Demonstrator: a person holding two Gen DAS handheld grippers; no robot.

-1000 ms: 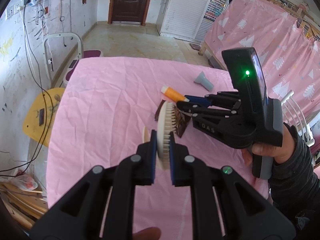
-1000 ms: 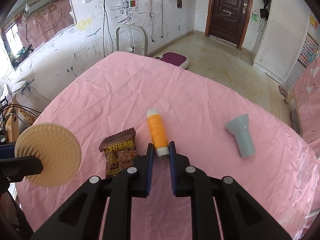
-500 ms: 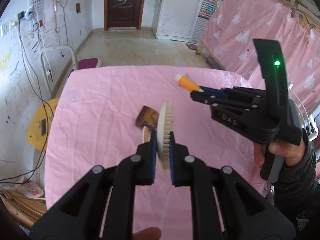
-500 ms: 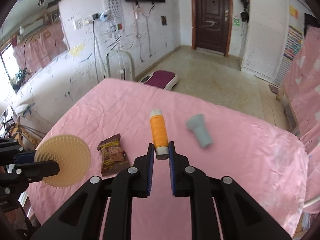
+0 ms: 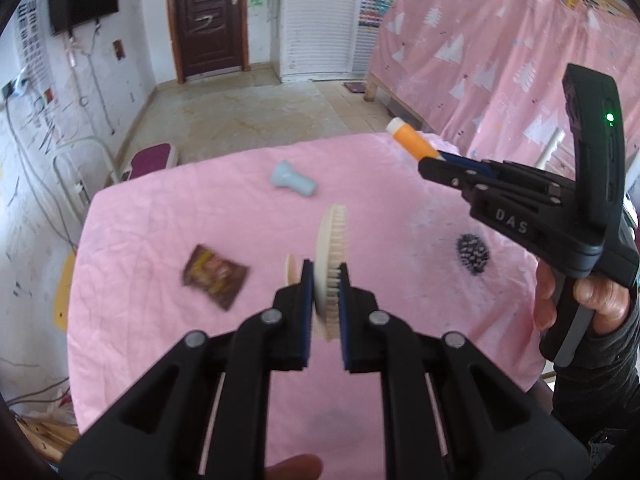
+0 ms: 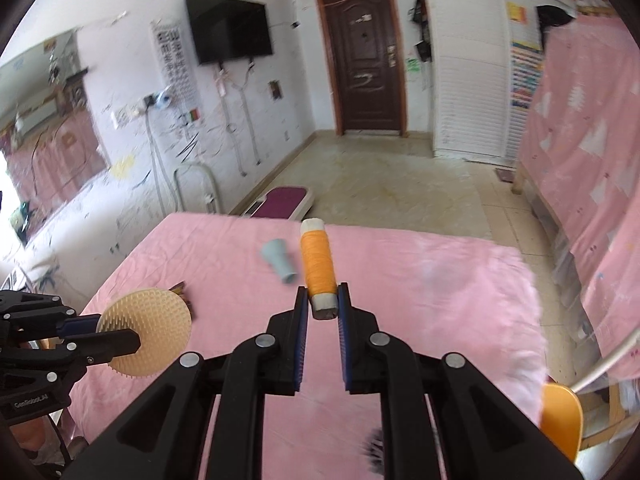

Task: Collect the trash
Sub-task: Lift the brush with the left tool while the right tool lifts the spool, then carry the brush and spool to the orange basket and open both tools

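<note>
My left gripper (image 5: 325, 280) is shut on a round cream brush (image 5: 332, 256) and holds it above the pink table (image 5: 160, 340). The brush also shows in the right wrist view (image 6: 146, 330). My right gripper (image 6: 323, 300) is shut on an orange thread spool (image 6: 317, 266) and holds it in the air; the spool also shows in the left wrist view (image 5: 412, 142). A brown snack wrapper (image 5: 214, 276) lies on the table at the left, mostly hidden behind the brush in the right wrist view (image 6: 182, 290).
A grey flared plastic piece (image 5: 292, 180) lies near the table's far edge, also in the right wrist view (image 6: 280, 262). A black spiky ball (image 5: 473, 252) lies at the table's right. A pink curtain (image 5: 500, 52) hangs at the right. A yellow chair (image 6: 560, 420) stands beside the table.
Both grippers have risen and pulled back from the table with their objects. The right gripper has lifted the spool higher. The grey piece and the spiky ball have come into the left view.
</note>
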